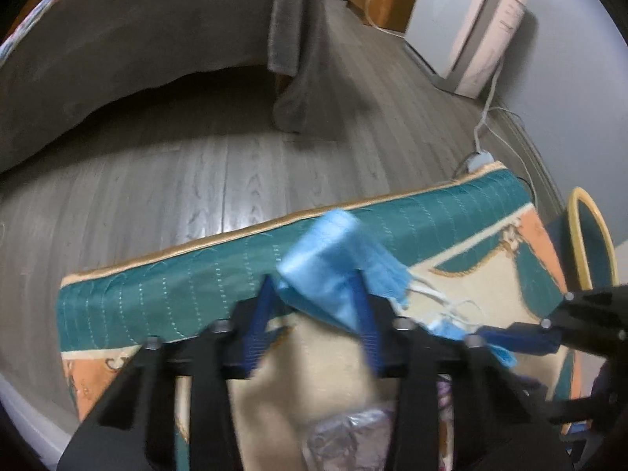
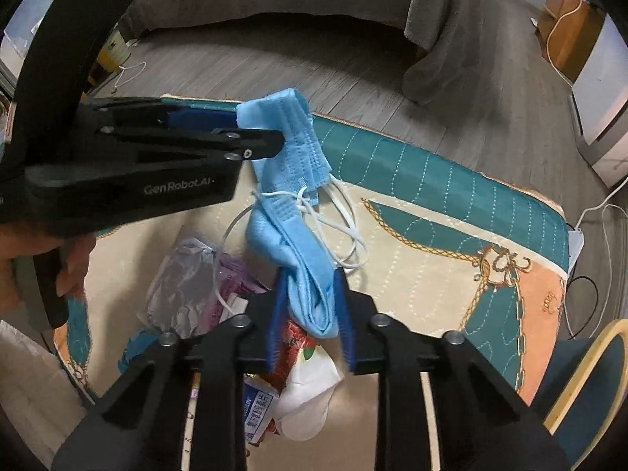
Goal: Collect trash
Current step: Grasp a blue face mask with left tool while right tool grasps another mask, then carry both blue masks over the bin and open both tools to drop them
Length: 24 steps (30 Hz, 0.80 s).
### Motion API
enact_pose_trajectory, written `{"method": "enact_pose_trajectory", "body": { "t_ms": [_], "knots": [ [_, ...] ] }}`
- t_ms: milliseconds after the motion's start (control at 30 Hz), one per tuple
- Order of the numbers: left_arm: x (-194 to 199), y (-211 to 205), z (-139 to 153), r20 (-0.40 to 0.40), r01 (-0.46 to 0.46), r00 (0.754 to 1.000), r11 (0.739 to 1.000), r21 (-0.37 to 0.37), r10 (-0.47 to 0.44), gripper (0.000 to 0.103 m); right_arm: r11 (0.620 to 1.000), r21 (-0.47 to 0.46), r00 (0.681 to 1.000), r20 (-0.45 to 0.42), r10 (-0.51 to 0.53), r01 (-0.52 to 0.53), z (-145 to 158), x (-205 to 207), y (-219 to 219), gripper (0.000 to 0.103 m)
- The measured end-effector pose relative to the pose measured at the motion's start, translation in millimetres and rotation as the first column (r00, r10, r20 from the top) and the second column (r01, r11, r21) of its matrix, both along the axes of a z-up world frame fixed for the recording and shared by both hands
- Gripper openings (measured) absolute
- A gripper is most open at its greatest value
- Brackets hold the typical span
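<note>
Grey wood floor; teal-cream rug under trash pile.

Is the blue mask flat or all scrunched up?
Scrunched: the blue mask hangs bunched between left gripper and right gripper, loops tangled.

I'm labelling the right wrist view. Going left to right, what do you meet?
Left tool → clear plastic bag → blue face mask held by both tools → gold chain motif on the rug → yellow-rimmed chair.
</note>
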<state>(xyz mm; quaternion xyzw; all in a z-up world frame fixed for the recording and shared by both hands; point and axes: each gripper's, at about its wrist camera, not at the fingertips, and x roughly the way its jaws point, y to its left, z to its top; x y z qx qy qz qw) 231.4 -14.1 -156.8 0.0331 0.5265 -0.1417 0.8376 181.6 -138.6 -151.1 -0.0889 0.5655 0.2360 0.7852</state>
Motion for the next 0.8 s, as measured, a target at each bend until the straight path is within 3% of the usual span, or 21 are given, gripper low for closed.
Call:
{"method": "enact_pose_trajectory", "body": {
  "t_ms": [100,200,500,800],
  "knots": [
    [-8.3,-6.6,7.7,0.018,0.033,0.999,0.999,0.01,-0.033,0.019,1.0,-0.004,1.0,0.023,-0.017,0.017,8.4,-3.5,-5.0,0.019],
    [-18.7,-9.6,20.7,0.055,0.047,0.997,0.999,0.02,-0.049,0.016,0.999,0.003,0.998,0.046,-0.051,0.051,18.4,-6.4,-12.7,0.018],
    [-47.8,-0.1,70.8,0.188,-0.002,0.982,1.0,-0.008,0.004,0.014,0.988,0.049,0.979,0.137,-0.152,0.147,57.1,-22.3,-39.1,0.013],
    [-89.1,-6.4,108.4,0.269,0.004,0.963,1.0,-0.031,0.005,0.014,0.978,0.066,0.958,0.201,-0.207,0.197,88.4,-49.7,-59.3,0.013]
  ]
}}
